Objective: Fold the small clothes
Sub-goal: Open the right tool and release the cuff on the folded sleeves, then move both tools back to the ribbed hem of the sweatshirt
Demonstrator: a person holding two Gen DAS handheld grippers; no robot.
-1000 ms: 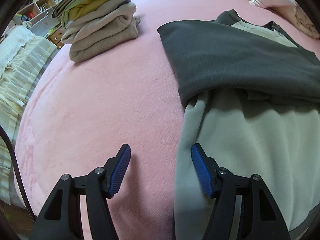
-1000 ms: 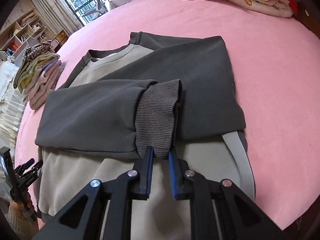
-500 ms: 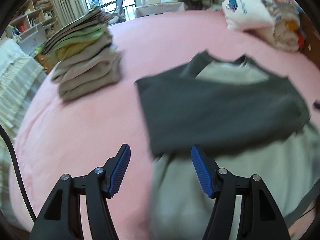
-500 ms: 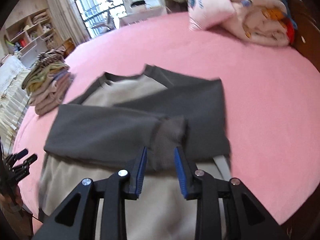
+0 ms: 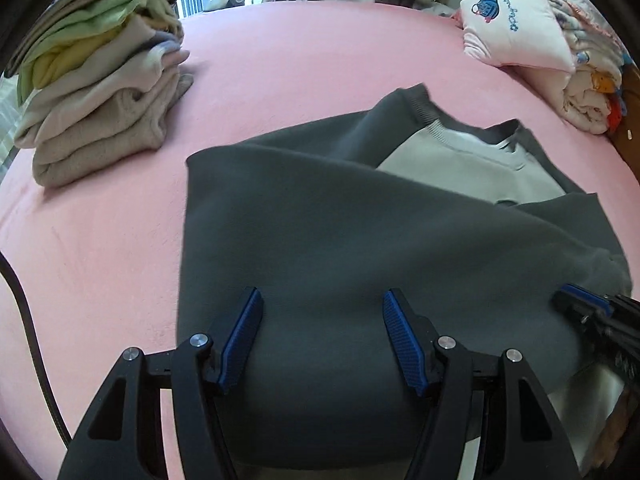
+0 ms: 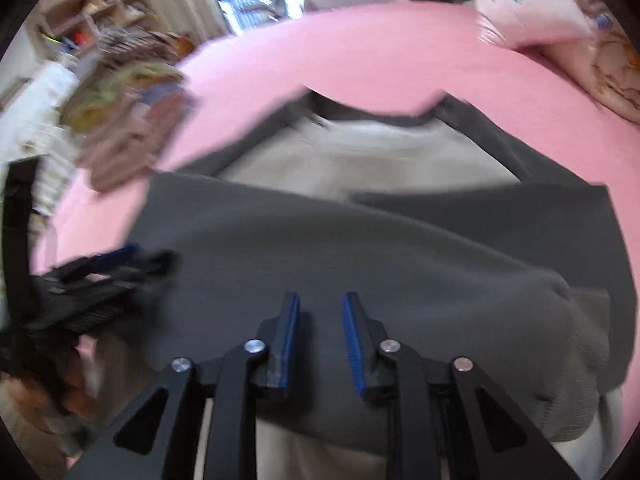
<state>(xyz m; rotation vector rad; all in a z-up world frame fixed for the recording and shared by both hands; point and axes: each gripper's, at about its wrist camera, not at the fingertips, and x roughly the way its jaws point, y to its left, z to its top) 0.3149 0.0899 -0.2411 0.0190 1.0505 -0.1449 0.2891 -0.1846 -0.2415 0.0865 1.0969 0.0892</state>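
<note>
A small sweatshirt with a light grey body (image 5: 472,164) and dark grey sleeves (image 5: 328,232) lies on the pink bed, both sleeves folded across its front. My left gripper (image 5: 320,332) is open and empty, low over the folded sleeves near the left side. It also shows in the right wrist view (image 6: 108,272), blurred. My right gripper (image 6: 318,328) is open a little and empty, over the dark sleeves (image 6: 360,256) near the hem; its tip shows in the left wrist view (image 5: 584,304). The ribbed cuff (image 6: 588,344) lies at the right.
A stack of folded clothes (image 5: 100,92) stands on the pink bed (image 5: 300,60) at the far left, also in the right wrist view (image 6: 132,120). Pillows and a rolled quilt (image 5: 540,44) lie at the far right. Shelves and a window are beyond the bed.
My right gripper let go of the sleeve cuff, opened a little and shifted left over the sleeves. My left gripper swung right from the bare bed onto the garment.
</note>
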